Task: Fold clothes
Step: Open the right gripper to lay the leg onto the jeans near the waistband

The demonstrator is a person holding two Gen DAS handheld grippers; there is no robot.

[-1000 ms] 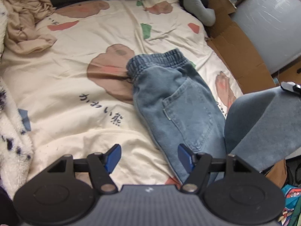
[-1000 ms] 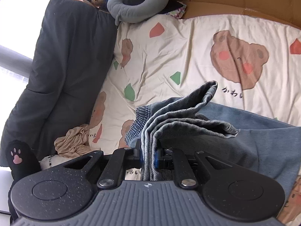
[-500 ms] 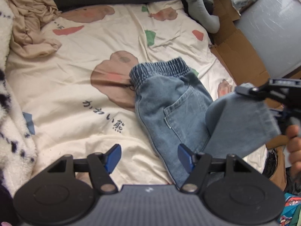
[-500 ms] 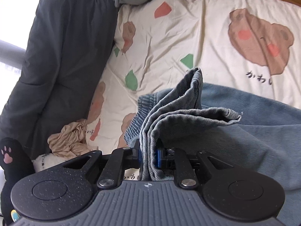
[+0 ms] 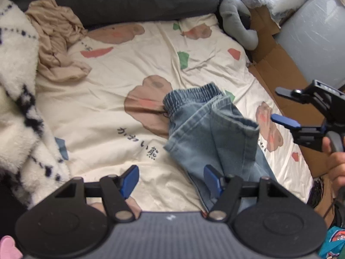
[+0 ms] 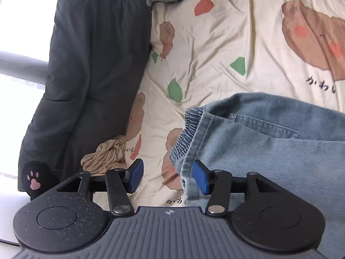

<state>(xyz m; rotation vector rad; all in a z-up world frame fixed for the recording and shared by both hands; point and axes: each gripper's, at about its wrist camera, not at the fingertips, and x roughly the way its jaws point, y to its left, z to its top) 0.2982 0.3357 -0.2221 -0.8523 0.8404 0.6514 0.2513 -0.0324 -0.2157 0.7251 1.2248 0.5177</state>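
A pair of light blue jeans [image 5: 215,129] lies on the cream bear-print sheet [image 5: 97,112], its leg end folded up over the elastic waistband. My left gripper [image 5: 171,178] hovers open above the sheet, its right pad over the jeans' lower edge and nothing between the pads. In the right wrist view the jeans [image 6: 269,146] fill the right side. My right gripper [image 6: 167,172] has its jaws opening, and the folded hem lies loose beside its right pad with the left pad well clear. In the left wrist view, a hand holds the right gripper [image 5: 280,105] at the right edge.
A crumpled beige garment [image 5: 58,49] lies at the sheet's far left, beside a white fleecy blanket [image 5: 17,97]. A dark grey cushion [image 6: 86,75] borders the bed's far side, with a grey plush [image 5: 237,21] at its corner. Cardboard [image 5: 280,71] lines the right edge.
The right gripper carried the jeans' leg end over onto the waistband and opened, letting the cloth go. The left gripper rose a little and stayed open.
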